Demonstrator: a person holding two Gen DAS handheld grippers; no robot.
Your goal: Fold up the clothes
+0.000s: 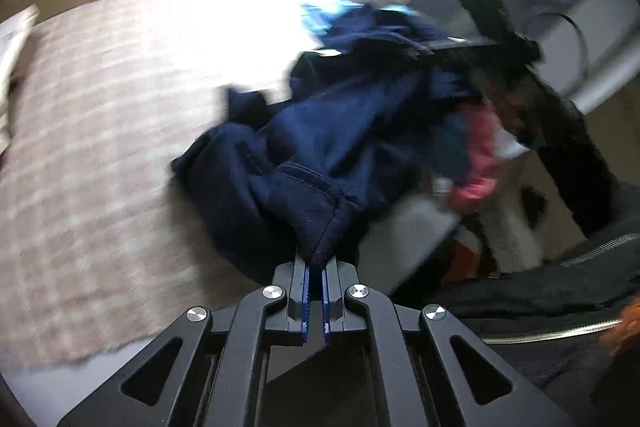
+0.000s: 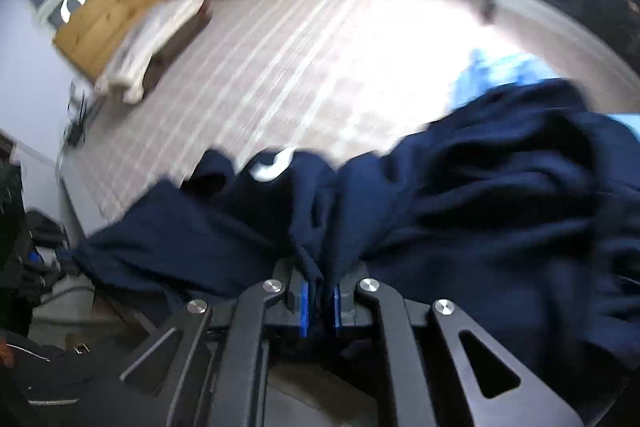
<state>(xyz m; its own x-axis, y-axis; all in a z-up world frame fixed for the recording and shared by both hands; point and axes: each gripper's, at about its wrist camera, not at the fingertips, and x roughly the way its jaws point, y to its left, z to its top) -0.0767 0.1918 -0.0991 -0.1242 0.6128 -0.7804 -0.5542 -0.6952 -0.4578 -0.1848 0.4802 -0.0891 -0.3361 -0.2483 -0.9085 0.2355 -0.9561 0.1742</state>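
Between your left gripper's [image 1: 316, 267] blue pads: one hemmed corner of the navy garment [image 1: 340, 131], clamped tight, the rest of the cloth trailing away ahead of the fingertips in a crumpled heap on the checked beige bedcover [image 1: 100, 147]. Beyond that heap, further from the left gripper: a light blue item [image 1: 320, 17], partly covered by the navy cloth. To the right of the heap as the left gripper sees it: your right gripper's dark body [image 1: 488, 15] with a green light, and a pink garment [image 1: 480, 155] hanging below it. Between your right gripper's [image 2: 320, 281] pads: a bunched fold of the same navy garment [image 2: 460, 195], pinched, with cloth spreading to both sides of the fingers and a white mark [image 2: 272, 167] showing just ahead of them. Far ahead and left of the right gripper: a wooden cabinet [image 2: 108, 7] and a cream footstool [image 2: 156, 39]; both views are blurred.
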